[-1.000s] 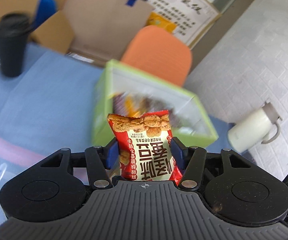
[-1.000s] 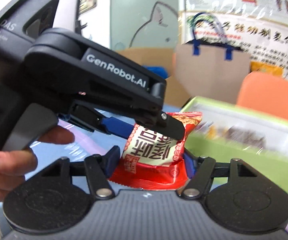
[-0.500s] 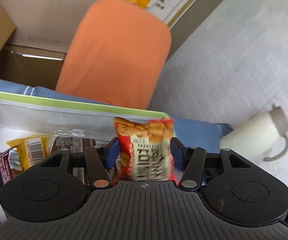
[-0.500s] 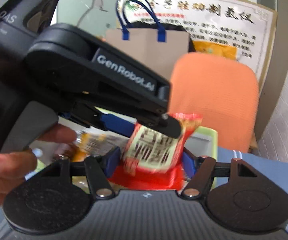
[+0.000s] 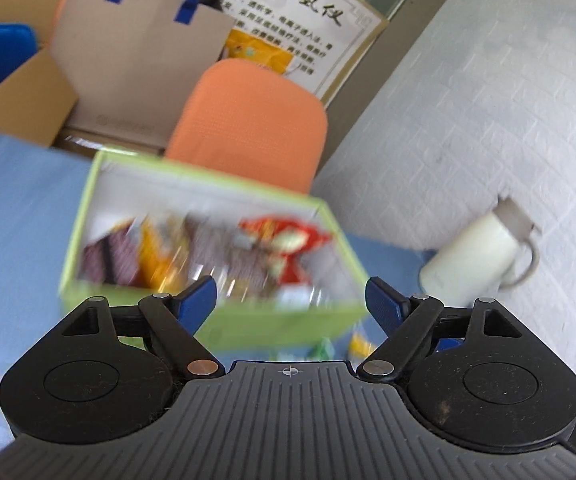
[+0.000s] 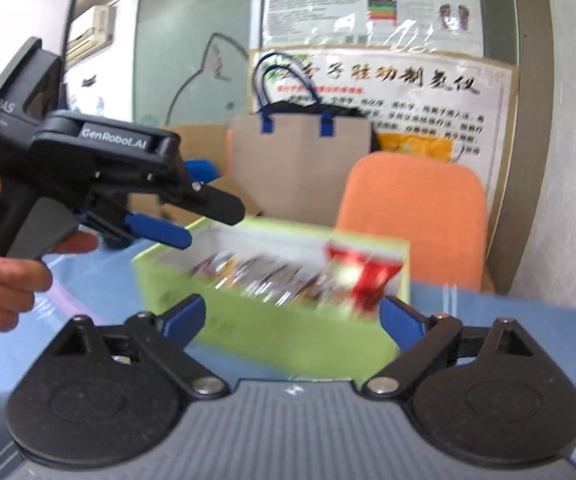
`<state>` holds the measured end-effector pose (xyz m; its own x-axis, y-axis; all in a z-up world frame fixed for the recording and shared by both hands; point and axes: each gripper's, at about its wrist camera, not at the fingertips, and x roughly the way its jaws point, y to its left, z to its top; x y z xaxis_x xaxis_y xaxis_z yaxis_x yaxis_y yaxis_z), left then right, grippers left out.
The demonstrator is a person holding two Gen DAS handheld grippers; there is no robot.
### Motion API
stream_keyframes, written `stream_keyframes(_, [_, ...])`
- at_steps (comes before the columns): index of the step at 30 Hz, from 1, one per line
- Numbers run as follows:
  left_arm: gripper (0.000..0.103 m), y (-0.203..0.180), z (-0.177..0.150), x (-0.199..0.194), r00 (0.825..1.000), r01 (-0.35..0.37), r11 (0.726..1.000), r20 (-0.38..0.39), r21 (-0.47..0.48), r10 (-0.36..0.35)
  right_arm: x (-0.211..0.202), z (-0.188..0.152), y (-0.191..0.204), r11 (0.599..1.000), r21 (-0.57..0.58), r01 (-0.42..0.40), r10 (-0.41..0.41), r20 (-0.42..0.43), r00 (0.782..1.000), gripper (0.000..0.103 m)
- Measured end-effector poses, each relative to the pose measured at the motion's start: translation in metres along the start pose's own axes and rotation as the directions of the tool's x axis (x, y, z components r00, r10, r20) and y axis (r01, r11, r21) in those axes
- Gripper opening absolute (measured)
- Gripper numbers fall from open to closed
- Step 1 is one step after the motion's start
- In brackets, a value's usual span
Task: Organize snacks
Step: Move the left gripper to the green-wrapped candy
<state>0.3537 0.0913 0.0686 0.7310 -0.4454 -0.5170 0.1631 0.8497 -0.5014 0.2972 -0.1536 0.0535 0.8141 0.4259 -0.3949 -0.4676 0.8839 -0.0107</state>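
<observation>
A lime-green box (image 5: pixel 84 216) stands on the blue tablecloth with several snack packets in it, all blurred. A red snack packet (image 5: pixel 288 236) lies at its right end. In the right wrist view a red packet (image 6: pixel 363 276) shows at the right end of the green box (image 6: pixel 248 332), sticking up over the rim. My left gripper (image 5: pixel 291 300) is just short of the box, its jaws opening with nothing between them. My right gripper (image 6: pixel 291 316) is also before the box, jaws opening and empty. The left gripper (image 6: pixel 192 224) shows at the left in a hand (image 6: pixel 4 280).
An orange chair back (image 5: pixel 248 128) stands behind the box. A white jug (image 5: pixel 475 256) sits right of it. A brown paper bag (image 5: pixel 140 68) and a cardboard box (image 5: pixel 16 104) are behind the table. Some small packets (image 5: pixel 327 346) lie on the cloth near the box's front corner.
Both grippers held red snack packets over the box; now both jaws stand wide apart and empty, red packaging lies in the box, and both grippers have drawn back from it.
</observation>
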Motion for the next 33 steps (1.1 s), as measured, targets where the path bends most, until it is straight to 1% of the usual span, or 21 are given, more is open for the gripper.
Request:
stream_keyframes(4, [0.069, 0.01, -0.052, -0.036, 0.998, -0.067, 0.997, 0.003, -0.025, 0.068, -0.029, -0.038, 0.032, 0.999, 0.042, -0.022, 0.025, -0.061, 0.998, 0.093])
stream_keyframes(5, [0.069, 0.014, -0.063, -0.043, 0.997, -0.074, 0.996, 0.002, -0.043, 0.074, -0.034, -0.049, 0.04, 0.998, 0.056, -0.028, 0.032, -0.076, 0.997, 0.093])
stream_keyframes(9, [0.069, 0.028, -0.1, -0.066, 0.996, -0.091, 0.989, -0.026, -0.114, 0.089, -0.049, -0.076, 0.062, 0.992, 0.111, -0.065, 0.077, -0.113, 0.991, 0.093])
stream_keyframes(12, [0.069, 0.036, -0.116, -0.079, 0.993, -0.113, 0.983, -0.045, -0.146, 0.107, -0.06, -0.087, 0.082, 0.987, 0.1, -0.122, 0.134, -0.125, 0.983, 0.093])
stream_keyframes(14, [0.069, 0.041, -0.121, -0.091, 0.992, -0.124, 0.979, -0.037, -0.163, 0.119, -0.057, -0.088, 0.093, 0.986, 0.068, -0.153, 0.161, -0.132, 0.978, 0.093])
stream_keyframes(15, [0.069, 0.042, -0.123, -0.096, 0.99, -0.14, 0.977, -0.032, -0.163, 0.137, -0.053, -0.086, 0.098, 0.986, 0.053, -0.159, 0.165, -0.138, 0.977, 0.093])
stream_keyframes(18, [0.069, 0.044, -0.129, -0.113, 0.977, -0.212, 0.968, -0.018, -0.135, 0.212, -0.051, -0.082, 0.113, 0.989, 0.01, -0.145, 0.145, -0.136, 0.98, 0.093])
stream_keyframes(19, [0.07, 0.046, -0.131, -0.117, 0.974, -0.224, 0.966, -0.011, -0.127, 0.224, -0.053, -0.081, 0.118, 0.988, 0.003, -0.154, 0.153, -0.135, 0.979, 0.093])
stream_keyframes(20, [0.07, 0.048, -0.133, -0.12, 0.973, -0.229, 0.966, -0.008, -0.121, 0.229, -0.057, -0.082, 0.121, 0.984, 0.005, -0.179, 0.178, -0.135, 0.975, 0.093])
stream_keyframes(22, [0.07, 0.053, -0.136, -0.122, 0.975, -0.222, 0.968, -0.017, -0.118, 0.222, -0.061, -0.086, 0.13, 0.971, 0.033, -0.237, 0.239, -0.148, 0.96, 0.093])
stream_keyframes(24, [0.069, 0.058, -0.136, -0.118, 0.98, -0.196, 0.972, -0.032, -0.128, 0.194, -0.062, -0.093, 0.14, 0.958, 0.078, -0.276, 0.286, -0.179, 0.941, 0.093])
stream_keyframes(25, [0.068, 0.059, -0.136, -0.114, 0.986, -0.166, 0.978, -0.048, -0.124, 0.161, -0.061, -0.097, 0.145, 0.952, 0.095, -0.289, 0.303, -0.19, 0.934, 0.093])
stream_keyframes(26, [0.065, 0.059, -0.137, -0.11, 0.99, -0.124, 0.986, -0.075, -0.113, 0.116, -0.06, -0.101, 0.15, 0.948, 0.11, -0.299, 0.316, -0.201, 0.927, 0.093])
stream_keyframes(27, [0.059, 0.059, -0.138, -0.103, 0.992, -0.08, 0.991, -0.109, -0.107, 0.068, -0.058, -0.105, 0.155, 0.945, 0.123, -0.302, 0.322, -0.213, 0.922, 0.093])
stream_keyframes(28, [0.057, 0.06, -0.139, -0.098, 0.99, -0.041, 0.993, -0.138, -0.115, 0.025, -0.056, -0.109, 0.16, 0.944, 0.134, -0.301, 0.324, -0.223, 0.919, 0.093])
stream_keyframes(30, [0.046, 0.062, -0.141, -0.089, 0.982, 0.018, 0.992, -0.184, -0.127, -0.041, -0.052, -0.112, 0.167, 0.942, 0.145, -0.303, 0.331, -0.241, 0.913, 0.093])
stream_keyframes(31, [0.042, 0.064, -0.142, -0.086, 0.978, 0.035, 0.992, -0.2, -0.123, -0.06, -0.05, -0.111, 0.171, 0.944, 0.135, -0.302, 0.327, -0.246, 0.913, 0.093])
stream_keyframes(33, [0.041, 0.068, -0.143, -0.083, 0.975, 0.037, 0.991, -0.214, -0.13, -0.064, -0.048, -0.11, 0.176, 0.952, 0.097, -0.291, 0.306, -0.252, 0.918, 0.093])
